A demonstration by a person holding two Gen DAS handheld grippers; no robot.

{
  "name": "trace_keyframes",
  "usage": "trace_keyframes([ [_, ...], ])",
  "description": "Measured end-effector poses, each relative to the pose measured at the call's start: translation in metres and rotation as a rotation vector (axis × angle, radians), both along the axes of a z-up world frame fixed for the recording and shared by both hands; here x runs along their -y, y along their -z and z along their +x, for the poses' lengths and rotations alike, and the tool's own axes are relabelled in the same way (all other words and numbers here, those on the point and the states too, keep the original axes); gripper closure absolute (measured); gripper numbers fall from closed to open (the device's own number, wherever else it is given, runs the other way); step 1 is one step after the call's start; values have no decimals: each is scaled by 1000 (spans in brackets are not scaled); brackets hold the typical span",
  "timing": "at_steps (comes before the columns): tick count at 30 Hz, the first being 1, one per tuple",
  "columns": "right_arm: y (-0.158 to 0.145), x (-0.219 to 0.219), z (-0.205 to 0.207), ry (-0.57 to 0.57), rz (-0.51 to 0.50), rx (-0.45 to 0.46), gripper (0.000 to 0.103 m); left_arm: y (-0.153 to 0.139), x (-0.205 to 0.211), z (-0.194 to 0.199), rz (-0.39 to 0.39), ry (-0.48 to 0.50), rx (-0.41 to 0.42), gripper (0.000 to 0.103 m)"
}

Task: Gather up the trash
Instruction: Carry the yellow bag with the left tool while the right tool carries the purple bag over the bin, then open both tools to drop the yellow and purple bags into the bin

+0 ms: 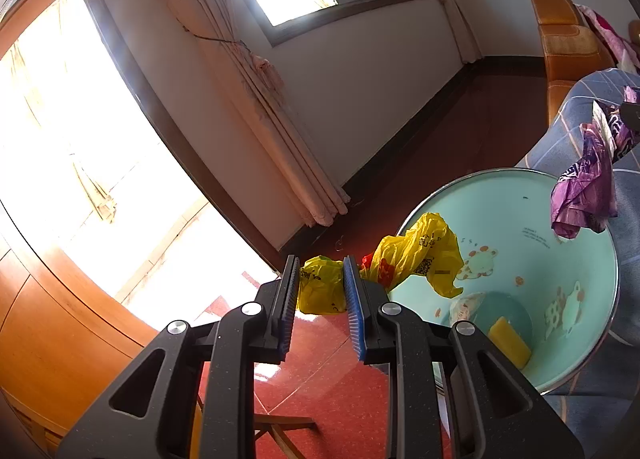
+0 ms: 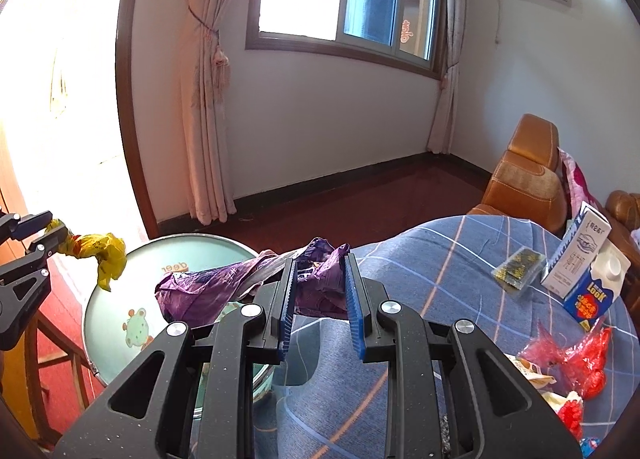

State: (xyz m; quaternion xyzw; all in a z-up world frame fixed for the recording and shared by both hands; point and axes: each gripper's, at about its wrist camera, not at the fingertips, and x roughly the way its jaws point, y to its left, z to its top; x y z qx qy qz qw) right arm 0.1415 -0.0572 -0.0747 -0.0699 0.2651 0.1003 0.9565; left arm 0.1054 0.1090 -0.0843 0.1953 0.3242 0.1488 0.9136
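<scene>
Trash here is light, limp film: left gripper pinches the yellow bag, right gripper the purple wrapper, both bunched over the basin.

We count two plastic bags, one yellow bag and one purple bag, one basin, one milk carton, two curtains and one window.

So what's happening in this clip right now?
A person is collecting trash with two handheld grippers. The left gripper pinches a yellow plastic bag over the rim of the pale green basin. The right gripper grips a purple wrapper beside the basin. More litter lies on the checked blue cloth.
</scene>
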Motion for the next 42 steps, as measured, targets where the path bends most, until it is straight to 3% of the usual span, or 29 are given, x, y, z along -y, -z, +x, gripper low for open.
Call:
trace_keyframes([
  [27,1,-19,1,-39,-20,-7,78,-2,-4,-2,-24,28,-3,79],
  [29,2,-20,1,-47,-16,-13,76,-3,-3,-3,-28,32,6,72],
  [32,4,-22,1,-60,-9,-17,58,-2,1,-3,-51,60,0,50],
  [42,9,-19,0,-38,-11,-36,57,3,7,-2,-39,71,-8,49],
])
